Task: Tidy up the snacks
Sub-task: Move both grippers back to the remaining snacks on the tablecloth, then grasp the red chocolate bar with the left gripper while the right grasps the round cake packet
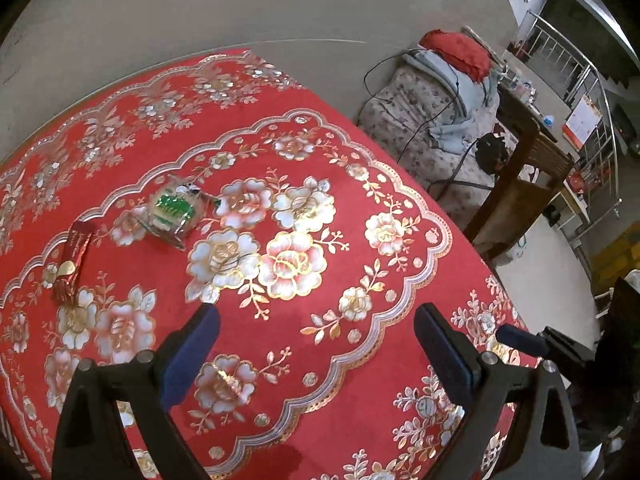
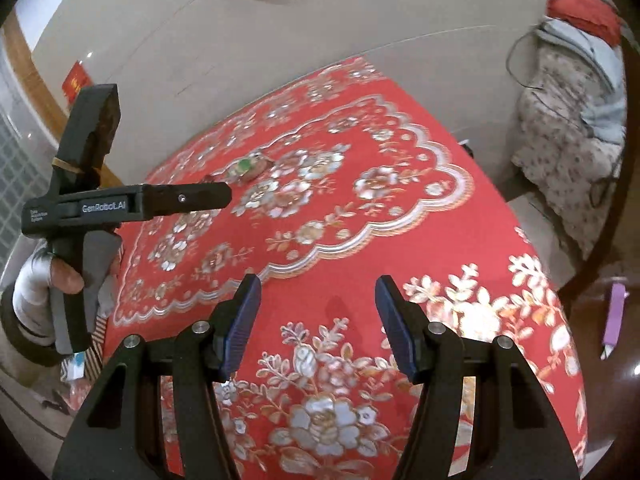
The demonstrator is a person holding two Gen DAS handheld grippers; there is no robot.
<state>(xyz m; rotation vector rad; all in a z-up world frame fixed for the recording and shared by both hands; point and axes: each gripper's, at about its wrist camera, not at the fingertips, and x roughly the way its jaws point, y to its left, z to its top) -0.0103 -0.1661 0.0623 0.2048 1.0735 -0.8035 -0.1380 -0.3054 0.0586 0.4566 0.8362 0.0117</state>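
Blue-padded fingers of the left gripper [image 1: 316, 320] stand wide apart and hold nothing, angled down over a desk [image 1: 360, 400] draped in a red cloth with raised gold-and-silver flowers. Likewise parted and unladen, the right gripper [image 2: 318, 292] hangs above the near edge of the same cloth. From the right wrist view the left gripper [image 2: 224, 196] appears side-on at left, its black body level and pointing right toward the snacks, gripped from below by a hand [image 2: 48, 288] in a pale glove. Far left on the desk lies a clear crinkled snack packet [image 1: 178, 210] with green printing, flat on the cloth. Just beside it, nearer and further left, lies a slim red foil snack bar [image 1: 72, 260], its long axis running near to far.
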